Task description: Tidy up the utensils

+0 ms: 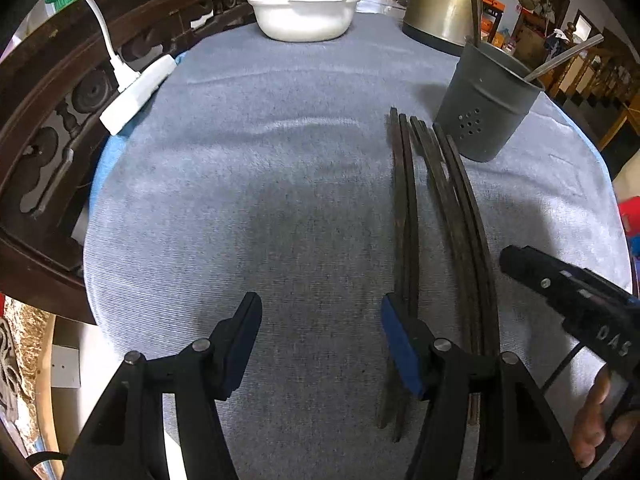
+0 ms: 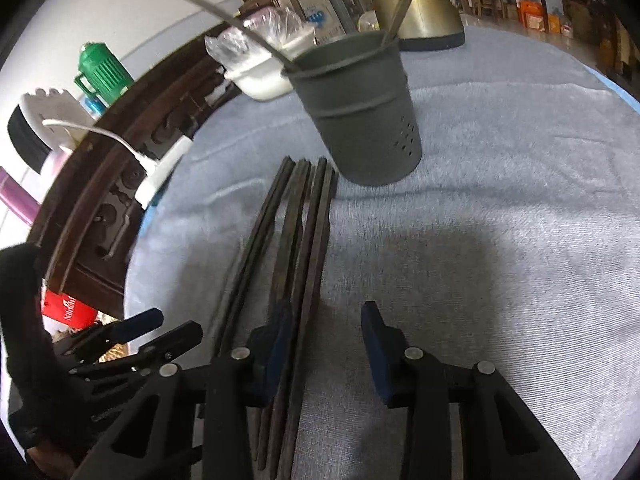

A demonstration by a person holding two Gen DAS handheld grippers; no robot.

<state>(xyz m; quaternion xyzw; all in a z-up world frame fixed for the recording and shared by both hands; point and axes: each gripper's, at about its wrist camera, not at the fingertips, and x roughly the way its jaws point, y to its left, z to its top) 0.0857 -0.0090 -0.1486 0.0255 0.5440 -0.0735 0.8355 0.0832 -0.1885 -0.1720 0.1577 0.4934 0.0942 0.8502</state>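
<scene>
On the blue cloth (image 1: 280, 200), chopsticks (image 2: 296, 240) beside grey holder (image 2: 360, 112), both hand-held grippers open, green jug (image 2: 102, 68) only in right view

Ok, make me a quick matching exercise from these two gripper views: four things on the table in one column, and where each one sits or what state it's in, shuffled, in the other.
Things:
1. chopsticks
2. grey utensil holder
3. white bowl
4. white power strip

Places or states:
A. at the table's left edge, with a cable plugged in
B. lying flat in a row on the blue cloth
C. at the far end, with a clear plastic bag in it
D. upright, a few utensils already leaning inside

Pairs: 1-B, 2-D, 3-C, 4-A
</scene>
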